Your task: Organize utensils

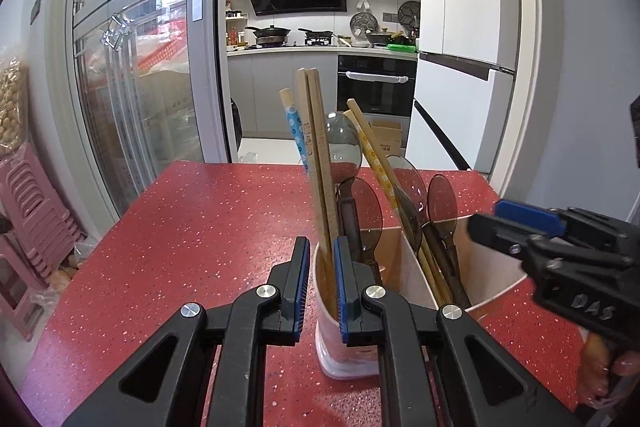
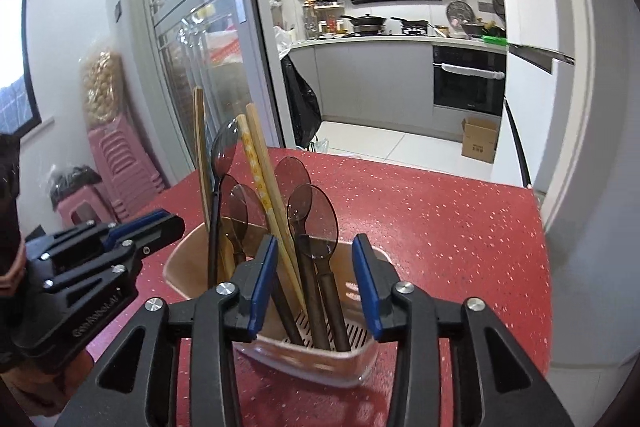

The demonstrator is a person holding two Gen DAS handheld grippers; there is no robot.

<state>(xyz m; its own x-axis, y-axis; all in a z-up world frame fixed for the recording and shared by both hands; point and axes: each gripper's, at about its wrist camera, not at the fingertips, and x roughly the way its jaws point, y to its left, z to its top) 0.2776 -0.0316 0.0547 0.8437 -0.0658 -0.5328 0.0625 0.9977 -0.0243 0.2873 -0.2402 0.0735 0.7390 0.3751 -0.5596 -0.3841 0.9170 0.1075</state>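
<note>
A: The landmark is the pale pink plastic utensil holder (image 2: pixel 352 367), standing upright on the speckled red tabletop (image 1: pixel 180 247). Where are the utensils?

B: All inside it — a pair of plain wooden chopsticks (image 1: pixel 316 155) at its left end, and smoky translucent plastic spoons (image 2: pixel 312 215) with yellow-patterned chopsticks (image 2: pixel 260 183) toward its right end.

A: And the grippers?

B: The left gripper (image 1: pixel 322 287) is pinching the holder's left wall: one blue pad outside it, the other inside the rim, pressed close. The right gripper (image 2: pixel 314 279) stands spread over the holder's right end, spoon handles between its pads but nothing pressed on them.

A: What could go wrong?

B: I judge the holder is top-heavy with long sticks. If the left hand twists or lifts while clamped on the rim, the holder could tip and spill. And a spread pad catching a spoon handle while pulling away could drag it out.

A: Anything unclear?

B: The holder's base is cut off behind the left gripper's body. Whether a divider separates the compartments is hard to read, and the chopstick tips are hidden in the holder.
</note>
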